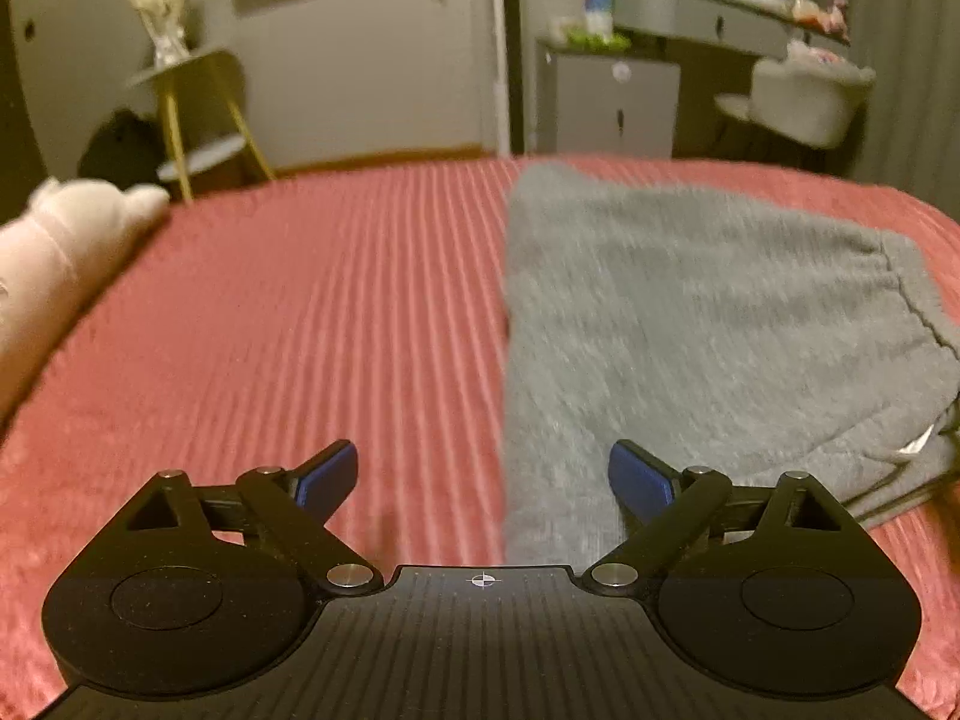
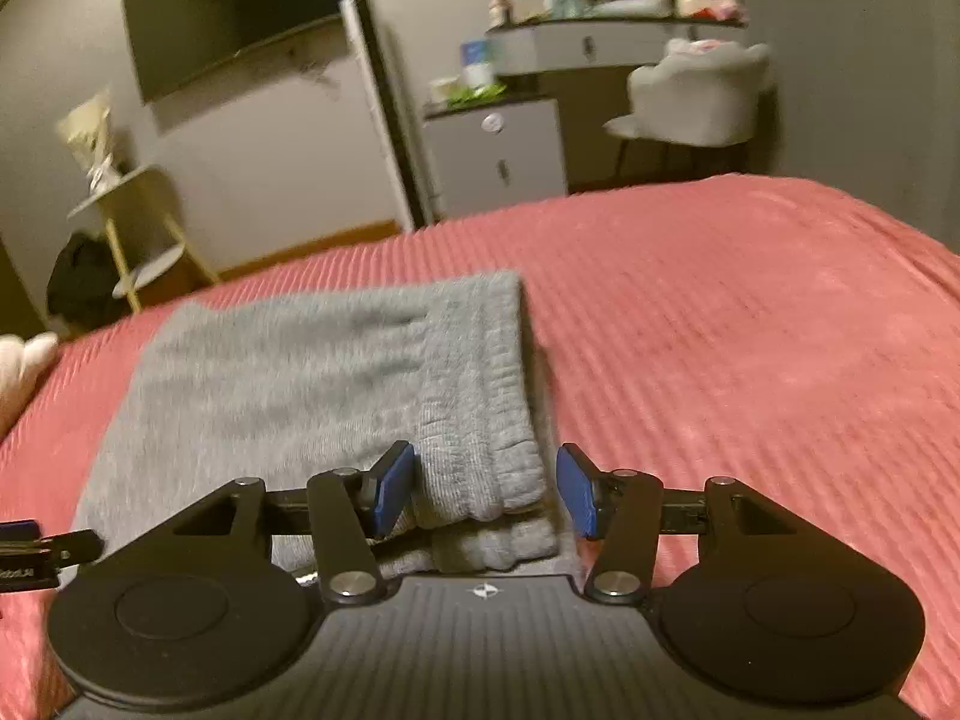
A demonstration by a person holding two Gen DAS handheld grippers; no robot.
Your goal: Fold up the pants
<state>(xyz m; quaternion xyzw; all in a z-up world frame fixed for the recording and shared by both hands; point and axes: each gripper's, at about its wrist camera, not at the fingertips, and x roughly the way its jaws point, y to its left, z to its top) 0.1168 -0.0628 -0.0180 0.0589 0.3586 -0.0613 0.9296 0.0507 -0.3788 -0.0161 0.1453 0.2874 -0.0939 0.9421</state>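
On the red ribbed bedspread [image 1: 270, 312], folded gray sweatpants [image 1: 690, 312] lay while the left tool [image 1: 483, 483] and right tool [image 2: 486, 492] hovered released.

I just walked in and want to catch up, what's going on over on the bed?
A person with a two-finger gripper in each hand is folding grey fleece sweatpants on a pink ribbed bedspread. The pants already lie folded into a stacked rectangle. The left gripper is open over the folded edge, holding nothing. The right gripper is open too, its blue pads either side of the ribbed waistband end; contact isn't clear. A white plush toy lies nearby.
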